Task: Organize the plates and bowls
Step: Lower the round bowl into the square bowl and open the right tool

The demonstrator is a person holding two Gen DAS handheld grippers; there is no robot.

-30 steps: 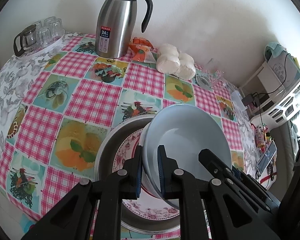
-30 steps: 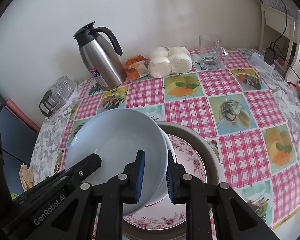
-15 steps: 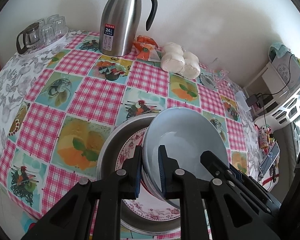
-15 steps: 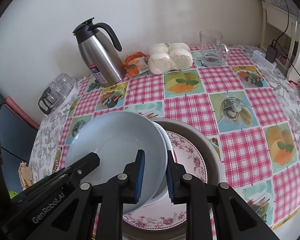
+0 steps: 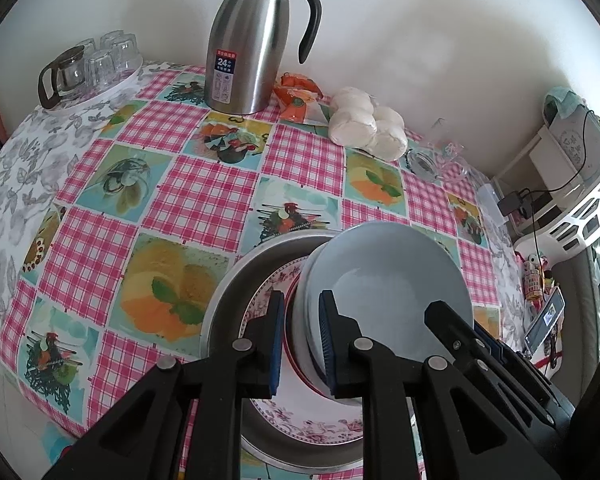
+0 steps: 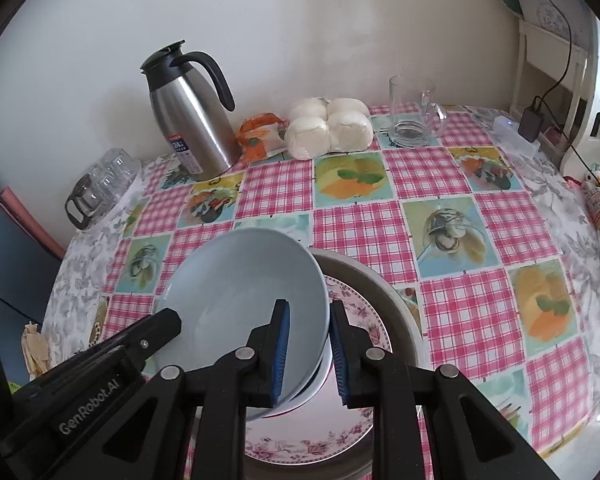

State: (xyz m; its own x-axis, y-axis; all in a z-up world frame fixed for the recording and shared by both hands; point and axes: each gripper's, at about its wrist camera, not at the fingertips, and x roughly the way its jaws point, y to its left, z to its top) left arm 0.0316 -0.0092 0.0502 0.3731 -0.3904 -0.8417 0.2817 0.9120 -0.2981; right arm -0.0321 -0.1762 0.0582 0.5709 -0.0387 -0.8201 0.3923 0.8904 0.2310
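A pale blue bowl (image 5: 384, 292) (image 6: 240, 292) sits tilted in a white, red-rimmed bowl (image 6: 312, 388). Both lie over a floral plate (image 5: 312, 424) (image 6: 352, 312) inside a metal basin (image 5: 236, 280) (image 6: 392, 300). My left gripper (image 5: 302, 344) straddles the bowls' near-left rim. Its jaws are opening, and the outer pad stands slightly off the wall. My right gripper (image 6: 308, 348) is shut on the opposite rim, one pad inside the blue bowl and one outside. Each gripper shows at the edge of the other's view.
At the back by the wall stand a steel thermos (image 5: 248, 40), an orange packet (image 5: 300, 96), bagged white buns (image 5: 364, 124), a glass mug (image 6: 412, 116) and a tray of upturned glasses (image 5: 92, 68). A white shelf with cables (image 5: 560, 184) stands beyond the table's right edge.
The left gripper's pads have drawn a little apart around the rim. The right gripper's grip looks the same, and the bowls have hardly moved.
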